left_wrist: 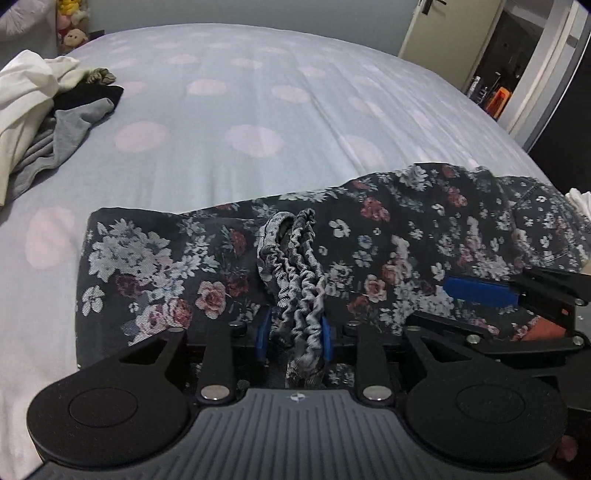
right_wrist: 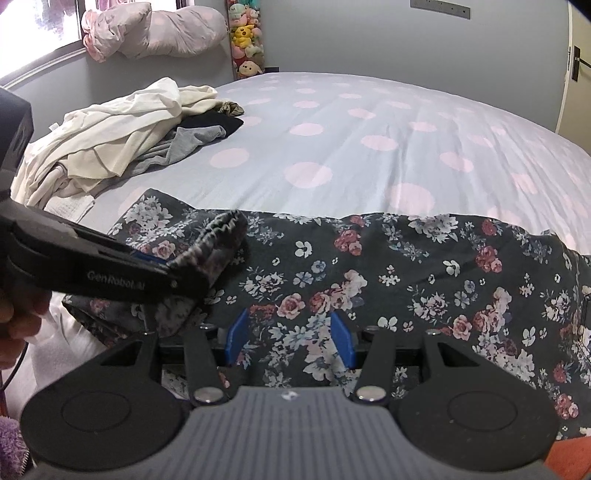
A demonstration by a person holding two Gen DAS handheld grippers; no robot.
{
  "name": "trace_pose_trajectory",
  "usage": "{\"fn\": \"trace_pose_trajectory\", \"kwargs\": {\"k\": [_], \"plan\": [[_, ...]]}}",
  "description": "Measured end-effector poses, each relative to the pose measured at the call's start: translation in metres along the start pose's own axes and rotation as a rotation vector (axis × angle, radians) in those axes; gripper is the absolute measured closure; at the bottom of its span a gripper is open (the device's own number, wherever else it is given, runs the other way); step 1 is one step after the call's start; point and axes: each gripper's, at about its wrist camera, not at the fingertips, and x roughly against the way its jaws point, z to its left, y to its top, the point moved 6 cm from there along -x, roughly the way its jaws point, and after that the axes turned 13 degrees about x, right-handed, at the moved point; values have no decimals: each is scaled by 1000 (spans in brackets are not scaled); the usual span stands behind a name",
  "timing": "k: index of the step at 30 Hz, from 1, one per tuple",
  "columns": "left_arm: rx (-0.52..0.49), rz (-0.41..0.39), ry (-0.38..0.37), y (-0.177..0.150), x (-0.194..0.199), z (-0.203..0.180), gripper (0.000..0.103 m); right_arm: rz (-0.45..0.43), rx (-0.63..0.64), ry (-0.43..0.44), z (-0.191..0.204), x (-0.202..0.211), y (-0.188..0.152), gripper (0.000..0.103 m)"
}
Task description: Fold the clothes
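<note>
A dark floral garment (left_wrist: 388,236) (right_wrist: 406,277) lies spread across the near part of the bed. Its gathered elastic waistband (left_wrist: 299,258) (right_wrist: 225,229) is bunched and stands up off the cloth. My left gripper (left_wrist: 294,336) is shut on this waistband, with the blue pads on either side of the bunch. In the right wrist view the left gripper (right_wrist: 173,269) comes in from the left, the band sticking out past its tip. My right gripper (right_wrist: 289,338) (left_wrist: 454,306) grips a thick fold of the floral cloth further right, its pads standing fairly wide.
The bed has a pale blue cover (left_wrist: 258,92) (right_wrist: 369,129) with pink dots. A heap of white, grey and black clothes (left_wrist: 33,110) (right_wrist: 122,140) lies at the far left. Behind it are plush toys (right_wrist: 245,37) and a pillow (right_wrist: 155,29). A door (left_wrist: 443,33) stands far right.
</note>
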Motion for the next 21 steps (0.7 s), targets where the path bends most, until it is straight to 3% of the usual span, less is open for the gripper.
{"fn": "trace_pose_trajectory", "kwargs": {"k": [4, 7, 13, 18, 21], "plan": [[-30, -8, -42, -2, 12, -10, 56, -3, 0, 1, 1, 0, 1, 48], [-63, -16, -56, -5, 23, -16, 54, -9, 3, 12, 3, 0, 2, 34], [-77, -76, -4, -5, 43, -7, 49, -23, -18, 29, 2, 2, 3, 24], [-64, -106, 42, -3, 52, 14, 49, 2, -7, 8, 4, 2, 5, 23], [-39, -109, 45, -4, 54, 29, 49, -26, 12, -17, 7, 10, 11, 23]]}}
